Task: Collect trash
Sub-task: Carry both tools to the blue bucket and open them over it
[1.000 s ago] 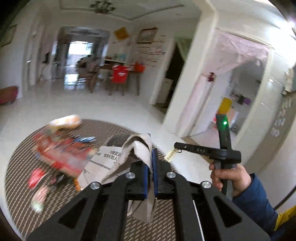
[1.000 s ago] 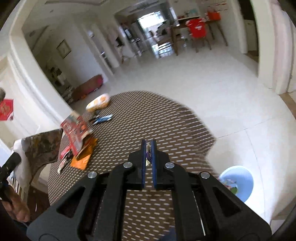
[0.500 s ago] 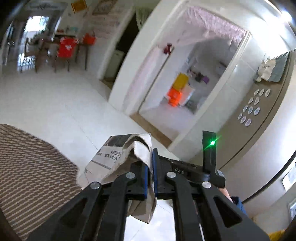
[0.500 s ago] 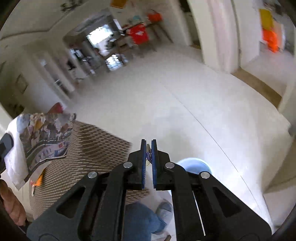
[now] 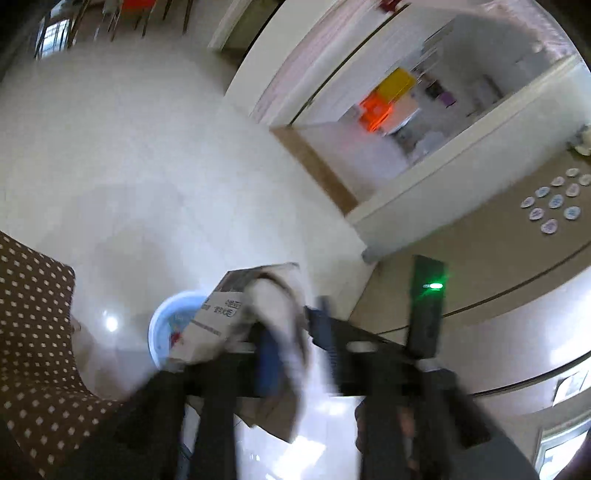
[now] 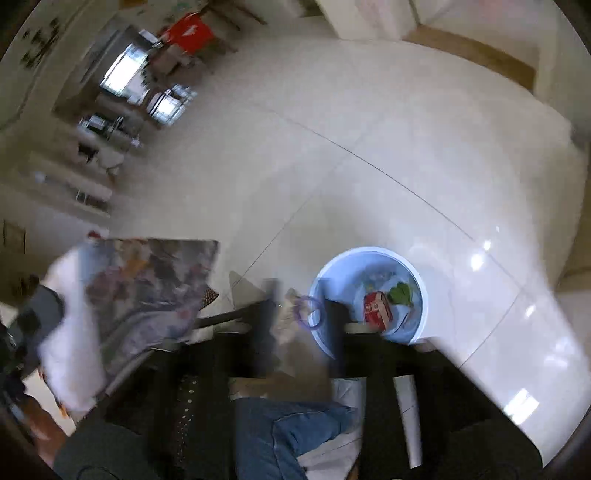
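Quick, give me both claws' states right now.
Left claw: closed on the crumpled paper.
Right claw: open, with a small wrapper between its fingers above the blue bin.

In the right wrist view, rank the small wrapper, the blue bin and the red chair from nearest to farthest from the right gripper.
1. Small wrapper, between the right gripper's blurred fingers.
2. Blue bin, on the floor just right of the fingertips.
3. Red chair, far across the room, upper left.
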Demonstrator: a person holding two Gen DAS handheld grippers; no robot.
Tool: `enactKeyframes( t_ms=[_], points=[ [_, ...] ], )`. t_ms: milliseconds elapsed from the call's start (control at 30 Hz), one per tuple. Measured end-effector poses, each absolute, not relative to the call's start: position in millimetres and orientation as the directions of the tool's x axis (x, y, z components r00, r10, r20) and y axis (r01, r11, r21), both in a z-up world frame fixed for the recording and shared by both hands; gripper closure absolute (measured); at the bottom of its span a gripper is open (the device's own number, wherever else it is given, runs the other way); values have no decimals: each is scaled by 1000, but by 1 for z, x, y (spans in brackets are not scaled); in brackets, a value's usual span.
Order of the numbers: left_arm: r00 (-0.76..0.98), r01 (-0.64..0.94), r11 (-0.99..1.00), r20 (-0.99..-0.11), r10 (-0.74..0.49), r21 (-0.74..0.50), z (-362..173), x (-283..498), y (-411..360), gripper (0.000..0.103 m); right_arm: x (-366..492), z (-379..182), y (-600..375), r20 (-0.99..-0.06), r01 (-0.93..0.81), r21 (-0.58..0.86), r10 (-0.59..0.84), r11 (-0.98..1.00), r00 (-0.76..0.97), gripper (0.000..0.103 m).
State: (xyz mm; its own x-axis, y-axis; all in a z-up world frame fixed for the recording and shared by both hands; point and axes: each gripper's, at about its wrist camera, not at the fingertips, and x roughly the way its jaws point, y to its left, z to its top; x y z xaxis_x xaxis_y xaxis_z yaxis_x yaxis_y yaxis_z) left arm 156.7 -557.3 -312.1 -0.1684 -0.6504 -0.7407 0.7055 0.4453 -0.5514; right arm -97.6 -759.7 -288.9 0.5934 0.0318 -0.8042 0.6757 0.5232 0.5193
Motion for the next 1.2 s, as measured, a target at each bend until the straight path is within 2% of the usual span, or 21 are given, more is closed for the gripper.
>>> enactKeyframes(
  t_ms=[33,67,100,233,300,633,767,1000,1200],
  points=[
    [-160,696,477,-763,-626,-537,-321,160,-561,27,-97,-290,-761,-799,673,528,35,518,600,31],
    [-143,690,502,-779,-611,-521,-326,162,-561,22,-97,-291,-760,-797,669,534,46,516,602,31],
    [-135,687,516,-787,-602,-512,-331,164,-563,22,-98,-293,-761,-800,670,533,50,517,598,30],
    [-128,703,527,-813,-567,-478,-337,160,-565,18,-100,-291,-756,-810,695,511,14,507,586,11],
    [-116,714,523,-815,-567,-465,-335,158,-565,14,-102,-287,-754,-814,707,496,-13,504,581,6],
    [-49,743,510,-794,-605,-434,-298,147,-530,14,-109,-253,-733,-796,688,471,-70,552,602,6],
    [51,763,526,-776,-628,-375,-266,137,-504,11,-104,-224,-714,-771,663,463,-102,588,629,6],
    [227,782,553,-694,-683,-288,-201,123,-448,10,-85,-159,-664,-703,591,463,-132,661,699,6],
    [415,746,640,-624,-662,-184,-163,117,-382,9,-57,-112,-609,-652,494,447,-106,746,751,6]
  ],
)
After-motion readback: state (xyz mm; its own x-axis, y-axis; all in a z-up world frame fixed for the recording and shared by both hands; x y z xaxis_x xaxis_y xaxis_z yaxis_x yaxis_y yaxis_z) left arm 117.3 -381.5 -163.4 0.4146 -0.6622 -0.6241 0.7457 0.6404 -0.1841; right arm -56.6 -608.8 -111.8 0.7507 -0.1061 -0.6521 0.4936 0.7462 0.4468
